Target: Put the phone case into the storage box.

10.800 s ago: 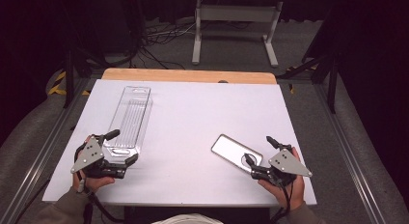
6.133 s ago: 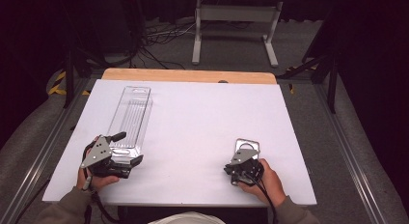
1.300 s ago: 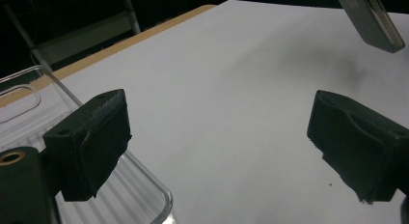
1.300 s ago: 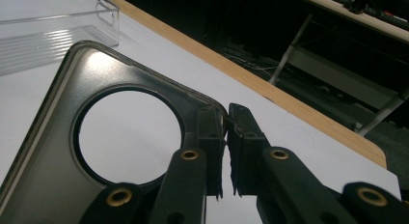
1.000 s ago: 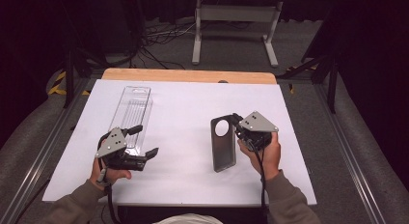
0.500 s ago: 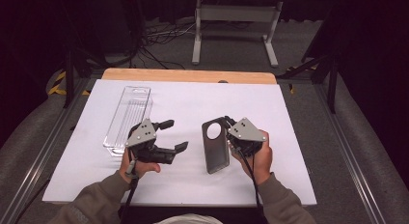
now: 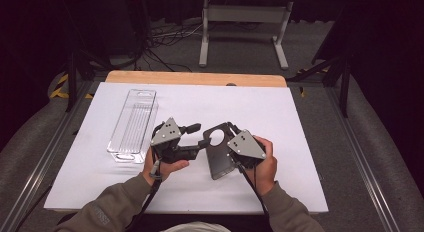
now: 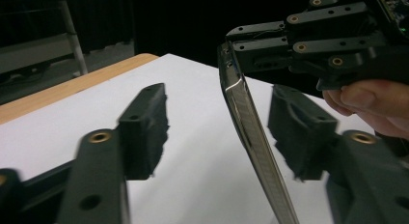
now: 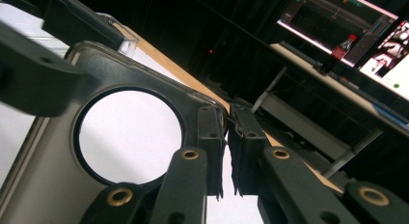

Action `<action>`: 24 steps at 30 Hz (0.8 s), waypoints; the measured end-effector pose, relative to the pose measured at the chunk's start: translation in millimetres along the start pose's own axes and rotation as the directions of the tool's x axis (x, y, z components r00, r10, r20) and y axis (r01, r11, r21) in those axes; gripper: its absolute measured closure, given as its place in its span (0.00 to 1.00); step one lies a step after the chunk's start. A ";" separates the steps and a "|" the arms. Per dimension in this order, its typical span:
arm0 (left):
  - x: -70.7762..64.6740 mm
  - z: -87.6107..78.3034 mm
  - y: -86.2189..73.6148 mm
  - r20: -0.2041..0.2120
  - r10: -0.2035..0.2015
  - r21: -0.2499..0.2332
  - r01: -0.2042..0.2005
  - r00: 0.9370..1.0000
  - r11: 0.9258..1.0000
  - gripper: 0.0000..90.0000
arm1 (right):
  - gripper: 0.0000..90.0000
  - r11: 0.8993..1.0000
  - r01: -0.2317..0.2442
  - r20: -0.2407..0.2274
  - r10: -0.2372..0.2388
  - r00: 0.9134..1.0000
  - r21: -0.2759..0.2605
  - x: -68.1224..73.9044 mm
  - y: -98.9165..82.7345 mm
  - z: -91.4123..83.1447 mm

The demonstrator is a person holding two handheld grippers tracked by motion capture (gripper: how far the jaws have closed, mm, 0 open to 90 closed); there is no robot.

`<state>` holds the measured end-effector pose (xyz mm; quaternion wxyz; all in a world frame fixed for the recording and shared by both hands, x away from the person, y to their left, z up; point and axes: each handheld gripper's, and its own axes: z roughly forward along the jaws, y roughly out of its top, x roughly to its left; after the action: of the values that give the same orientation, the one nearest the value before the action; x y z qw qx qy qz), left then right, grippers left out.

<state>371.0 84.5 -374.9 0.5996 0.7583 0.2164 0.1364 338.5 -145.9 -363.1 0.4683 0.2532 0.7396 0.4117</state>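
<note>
A dark grey phone case with a round camera hole is held up on edge above the white table. My right gripper is shut on the case's top rim beside the hole; in the right gripper view its pads pinch that rim. My left gripper reaches in from the left. Its jaws have just been closing and now straddle the case's thin side edge. A gap shows between the left pad and the case, so that gripper is still open.
A clear plastic tray lies on the left of the table. A wooden strip runs along the far edge, with a metal stand on the floor beyond. Monitors glow in the background.
My left gripper has moved right from beside the tray to the case, and its jaws have narrowed around the case's edge. My right gripper has carried the case a little leftward.
</note>
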 end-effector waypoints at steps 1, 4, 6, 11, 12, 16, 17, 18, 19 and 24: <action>-0.2 0.7 0.2 -0.001 -0.005 0.000 0.005 1.000 1.000 0.53 | 0.94 1.000 0.003 0.005 -0.003 1.000 -0.003 0.7 0.3 -0.5; -0.4 1.3 0.2 0.002 -0.004 0.002 0.004 1.000 1.000 0.58 | 0.94 1.000 0.016 0.020 -0.016 1.000 -0.011 1.7 0.7 -1.7; 0.6 0.3 -0.3 0.007 -0.012 -0.005 0.012 1.000 1.000 0.63 | 0.93 1.000 0.018 0.023 -0.018 1.000 -0.018 2.4 0.7 -2.6; 2.7 -1.1 -0.5 0.005 -0.014 -0.016 0.014 1.000 1.000 0.74 | 0.93 0.999 0.026 0.032 -0.025 0.999 -0.034 4.7 2.0 -4.5; 3.6 -1.4 -0.3 -0.001 -0.002 -0.018 0.002 1.000 1.000 0.74 | 0.93 0.999 0.026 0.032 -0.025 0.999 -0.034 4.7 2.0 -4.5; 4.2 -2.7 -0.8 0.007 -0.012 -0.019 0.012 1.000 1.000 0.79 | 0.93 0.999 0.029 0.029 -0.028 0.999 -0.036 5.5 2.1 -4.9; 4.2 -2.7 -0.8 0.007 -0.012 -0.019 0.012 1.000 1.000 0.81 | 0.93 0.999 0.026 0.029 -0.025 0.999 -0.039 5.7 2.2 -5.1; 4.3 -2.6 -0.9 0.005 -0.012 -0.022 0.012 1.000 1.000 0.83 | 0.93 0.999 0.028 0.029 -0.027 0.999 -0.042 6.2 2.4 -5.4; 4.8 -2.9 -1.1 0.006 -0.008 -0.024 0.008 1.000 1.000 0.83 | 0.93 0.999 0.028 0.029 -0.027 0.999 -0.042 6.2 2.4 -5.4; 5.9 -5.2 -1.2 -0.010 -0.003 -0.033 0.003 1.000 0.999 0.88 | 0.92 0.998 0.029 0.024 -0.028 0.999 -0.047 7.7 3.4 -6.9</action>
<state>373.5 92.0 -375.1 0.6110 0.7473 0.2184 0.1429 328.9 -140.8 -362.5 0.4888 0.2362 0.7277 0.4192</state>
